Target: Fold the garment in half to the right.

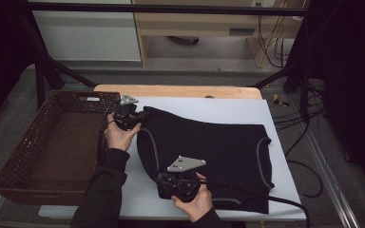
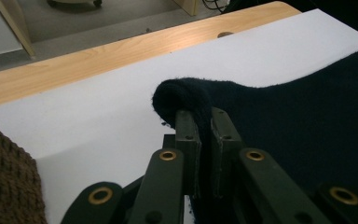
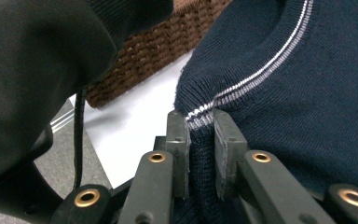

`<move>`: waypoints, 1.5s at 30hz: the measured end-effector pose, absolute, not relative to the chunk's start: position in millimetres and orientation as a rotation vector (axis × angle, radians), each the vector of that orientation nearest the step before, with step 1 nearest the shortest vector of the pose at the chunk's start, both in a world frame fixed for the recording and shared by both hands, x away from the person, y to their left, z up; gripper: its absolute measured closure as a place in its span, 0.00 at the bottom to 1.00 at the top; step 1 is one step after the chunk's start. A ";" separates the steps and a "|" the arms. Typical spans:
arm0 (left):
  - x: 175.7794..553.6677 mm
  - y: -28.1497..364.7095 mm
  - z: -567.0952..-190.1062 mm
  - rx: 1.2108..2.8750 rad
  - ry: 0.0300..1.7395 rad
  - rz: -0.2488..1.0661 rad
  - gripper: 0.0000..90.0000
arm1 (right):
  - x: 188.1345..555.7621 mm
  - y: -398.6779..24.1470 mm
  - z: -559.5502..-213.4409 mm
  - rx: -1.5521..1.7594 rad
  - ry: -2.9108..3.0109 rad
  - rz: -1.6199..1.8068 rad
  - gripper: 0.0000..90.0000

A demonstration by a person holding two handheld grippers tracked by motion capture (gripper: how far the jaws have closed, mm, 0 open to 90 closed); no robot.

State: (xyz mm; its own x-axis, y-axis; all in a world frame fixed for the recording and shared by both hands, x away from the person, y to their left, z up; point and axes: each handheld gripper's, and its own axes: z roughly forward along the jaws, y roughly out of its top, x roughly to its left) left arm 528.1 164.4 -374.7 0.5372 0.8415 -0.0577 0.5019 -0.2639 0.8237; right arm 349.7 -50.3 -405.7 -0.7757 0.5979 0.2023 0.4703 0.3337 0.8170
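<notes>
Left gripper (image 2: 204, 122) pinches the navy sweater (image 1: 218, 147) corner, right gripper (image 3: 200, 125) clamps its striped hem

In the high view the right gripper (image 1: 167, 176) hid the sweater's (image 1: 209, 147) near left edge, and the frame's bottom cut off both forearms. In the right gripper view a dark sleeve (image 3: 42, 56) covered much of the wicker basket (image 3: 168, 42). The left gripper (image 2: 204, 122) concealed the pinched fold's inner part.

Grey floor (image 1: 180, 76), wooden cabinet (image 1: 204, 23)
</notes>
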 end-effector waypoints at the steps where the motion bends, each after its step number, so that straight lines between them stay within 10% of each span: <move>1: 528.1 165.2 -372.7 1.925 1.095 0.509 0.93 | 350.0 -49.3 -404.5 0.983 2.454 1.438 0.88; 45: 509.5 194.7 -318.3 1.912 1.116 0.623 0.93 | 347.5 -23.1 -376.4 0.851 2.421 1.543 0.88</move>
State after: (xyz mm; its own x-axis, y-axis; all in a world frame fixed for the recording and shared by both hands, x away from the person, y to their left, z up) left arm 509.5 194.7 -318.3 0.4852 0.8743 0.0136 0.4704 -0.2741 0.8388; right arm 347.5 -23.1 -376.4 -0.8285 0.5327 0.1727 0.3815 0.3111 0.8705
